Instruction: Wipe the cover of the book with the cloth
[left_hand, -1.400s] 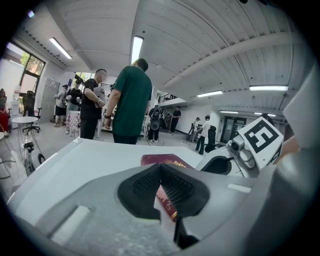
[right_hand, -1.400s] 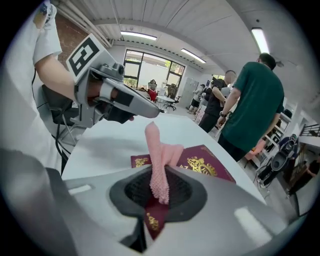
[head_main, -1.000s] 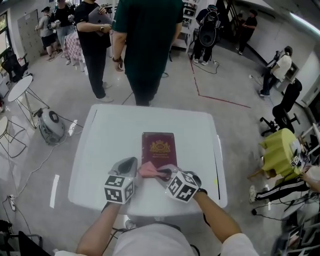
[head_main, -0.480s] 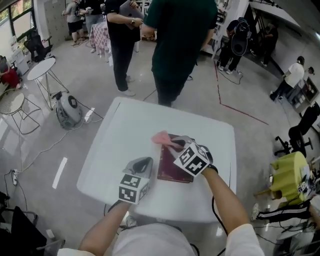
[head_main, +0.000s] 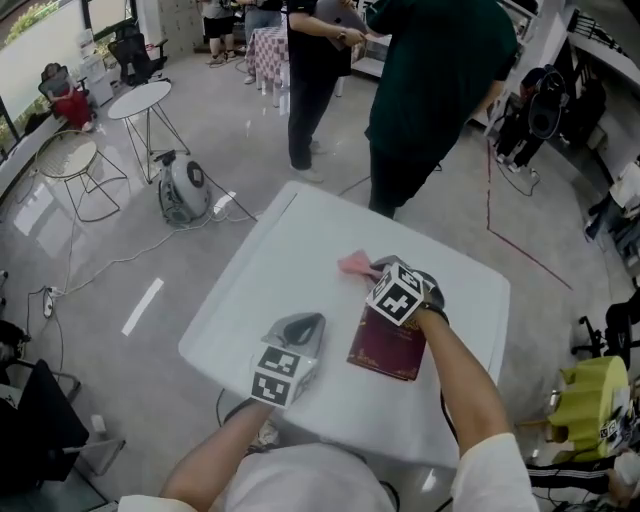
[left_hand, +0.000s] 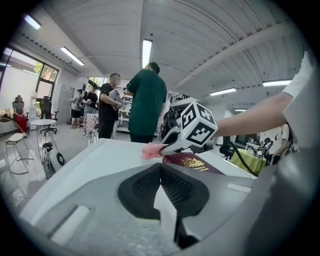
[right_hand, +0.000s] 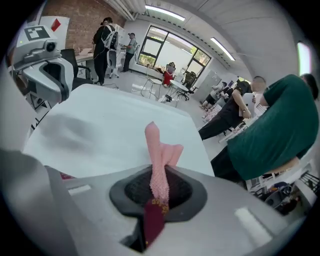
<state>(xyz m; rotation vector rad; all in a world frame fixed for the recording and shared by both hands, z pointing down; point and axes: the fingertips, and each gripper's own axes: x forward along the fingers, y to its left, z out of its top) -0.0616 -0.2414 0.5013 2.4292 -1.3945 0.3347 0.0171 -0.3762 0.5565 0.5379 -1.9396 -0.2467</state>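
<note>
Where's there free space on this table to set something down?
The far-left half of the table, from the left gripper to the far edge, is bare. Crowded around the book, where the right gripper holds the cloth.

Left gripper (head_main: 312, 322) and right gripper (head_main: 373, 268): grey moulded shells, black ribbed pads (left_hand: 145, 186). Each carried a white cube (head_main: 275, 374) with black square markers. Black cable (left_hand: 240, 150) came off the right one. Operator wore white short sleeves (head_main: 490, 478).
</note>
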